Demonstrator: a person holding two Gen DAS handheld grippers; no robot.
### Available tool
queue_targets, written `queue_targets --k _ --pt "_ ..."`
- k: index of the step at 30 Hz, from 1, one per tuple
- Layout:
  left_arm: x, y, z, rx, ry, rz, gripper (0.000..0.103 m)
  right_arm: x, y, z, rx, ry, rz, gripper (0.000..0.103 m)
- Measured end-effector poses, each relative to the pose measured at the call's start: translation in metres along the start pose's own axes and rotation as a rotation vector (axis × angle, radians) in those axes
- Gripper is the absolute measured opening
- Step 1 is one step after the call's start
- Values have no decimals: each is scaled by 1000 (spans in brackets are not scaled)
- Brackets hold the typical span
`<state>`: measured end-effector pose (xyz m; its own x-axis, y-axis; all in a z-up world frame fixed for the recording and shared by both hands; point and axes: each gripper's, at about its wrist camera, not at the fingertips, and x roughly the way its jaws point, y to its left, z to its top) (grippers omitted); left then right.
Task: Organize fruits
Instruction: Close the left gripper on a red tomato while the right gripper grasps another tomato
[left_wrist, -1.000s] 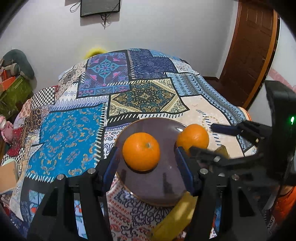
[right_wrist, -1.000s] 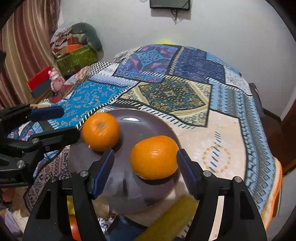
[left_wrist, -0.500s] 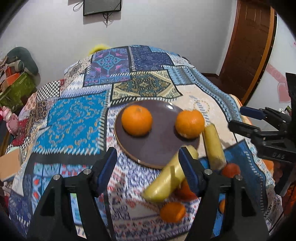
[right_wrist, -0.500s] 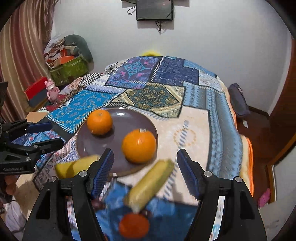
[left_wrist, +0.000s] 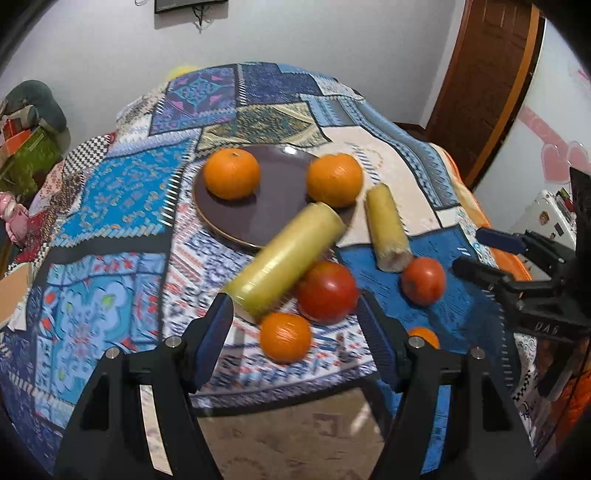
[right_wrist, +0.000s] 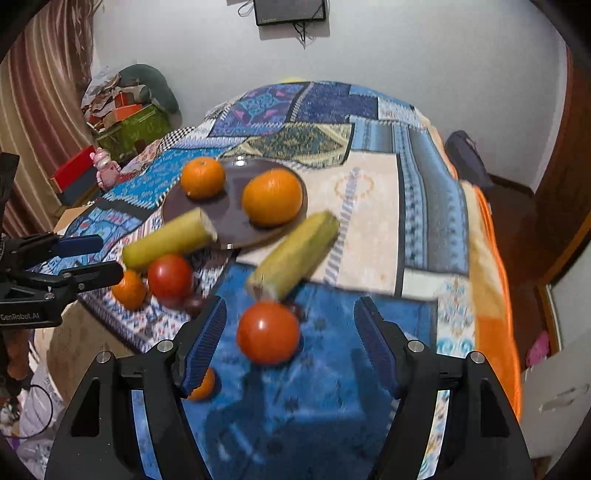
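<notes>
Fruits are the job here, and neither the left gripper (left_wrist: 295, 325) nor the right gripper (right_wrist: 290, 328) holds any: both stand with jaws spread and empty above the near edge of the patterned bedspread (left_wrist: 122, 192). Just beyond them lie the loose pieces: a small orange (left_wrist: 285, 336), two tomatoes (left_wrist: 327, 291) (right_wrist: 267, 332), two yellow corn cobs (left_wrist: 284, 258) (right_wrist: 293, 254), and another small orange (right_wrist: 201, 386) close under the right gripper. Farther out, only two oranges (left_wrist: 232, 174) (right_wrist: 272, 196) sit on the brown plate (left_wrist: 273, 218), so most of the sorting looks undone.
</notes>
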<state>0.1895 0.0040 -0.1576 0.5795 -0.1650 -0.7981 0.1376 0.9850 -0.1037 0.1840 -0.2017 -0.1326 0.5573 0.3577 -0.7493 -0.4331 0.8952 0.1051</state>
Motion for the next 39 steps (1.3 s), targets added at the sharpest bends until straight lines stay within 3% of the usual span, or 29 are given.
queue_targets --k 15,22,27,39 --pt "30 -29 3 33 53 0 69 17 0 -20 24 51 81 68" --pt "41 -25 8 28 94 7 69 30 3 -20 32 70 126 60" --pt "53 -29 13 17 130 -30 68 36 3 -20 41 82 135 58" --pt "65 -39 12 37 120 27 65 40 1 -24 56 98 161 46"
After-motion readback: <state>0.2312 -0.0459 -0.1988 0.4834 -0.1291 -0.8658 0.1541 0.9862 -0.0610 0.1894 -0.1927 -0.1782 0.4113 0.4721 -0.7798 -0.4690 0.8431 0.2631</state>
